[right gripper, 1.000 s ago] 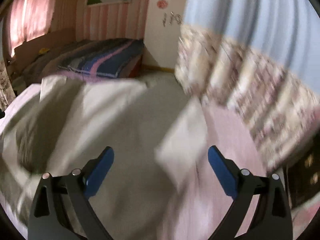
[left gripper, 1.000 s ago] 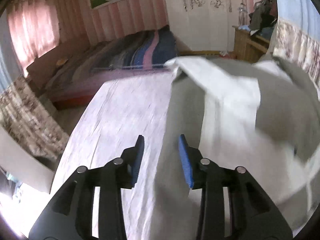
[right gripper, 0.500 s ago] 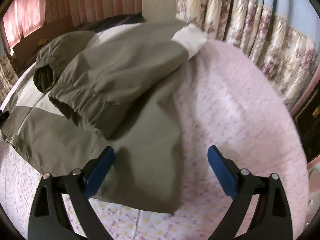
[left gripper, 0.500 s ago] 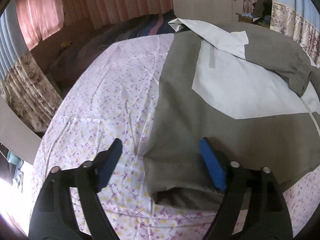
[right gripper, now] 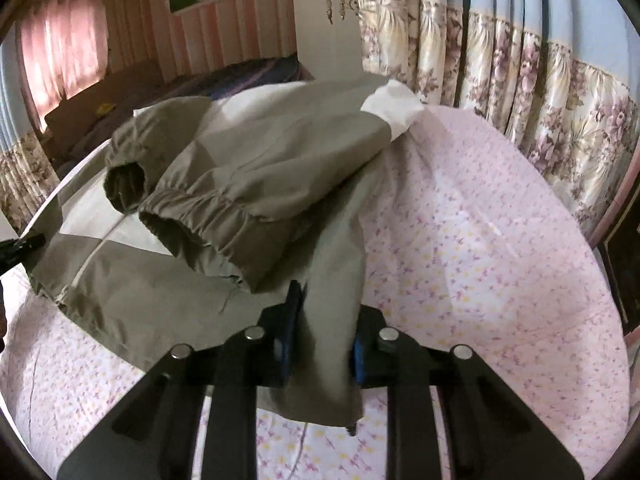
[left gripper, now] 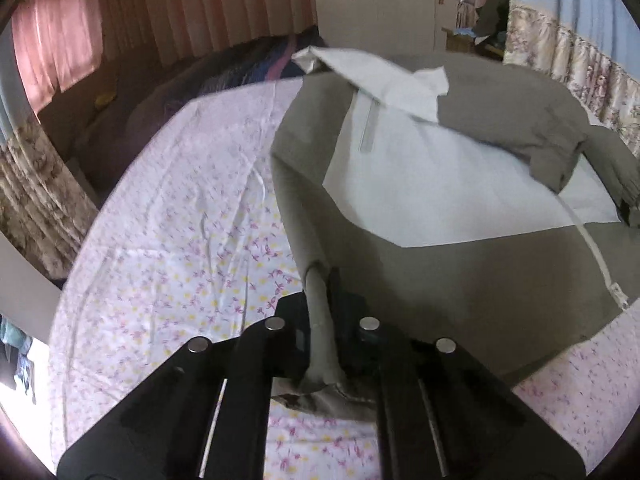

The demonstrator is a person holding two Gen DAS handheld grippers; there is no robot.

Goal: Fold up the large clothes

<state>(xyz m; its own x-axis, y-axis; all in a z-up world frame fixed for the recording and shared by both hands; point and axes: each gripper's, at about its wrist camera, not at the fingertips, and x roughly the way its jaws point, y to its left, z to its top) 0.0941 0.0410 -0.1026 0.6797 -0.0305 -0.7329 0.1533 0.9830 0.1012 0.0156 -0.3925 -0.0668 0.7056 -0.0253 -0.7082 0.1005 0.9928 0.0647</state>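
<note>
An olive and white jacket [left gripper: 460,208] lies spread on a floral sheet, with both sleeves folded across its front. My left gripper [left gripper: 322,300] is shut on the jacket's bottom hem at its left corner, with a ridge of fabric pinched between the fingers. In the right wrist view the jacket [right gripper: 248,168] shows its elastic cuffs on top. My right gripper [right gripper: 324,320] is shut on the jacket's bottom hem at the right corner, and the fabric hangs between the blue pads.
The pink floral sheet [left gripper: 172,248] covers the bed on which the jacket lies. A second bed with a striped blanket [left gripper: 240,68] stands behind. Floral curtains [right gripper: 520,80] hang along the right side. A wooden cabinet with clutter [left gripper: 476,36] stands at the back.
Both grippers were open above the jacket's hem half a second ago. Both have moved down and closed on the hem corners, bunching the fabric.
</note>
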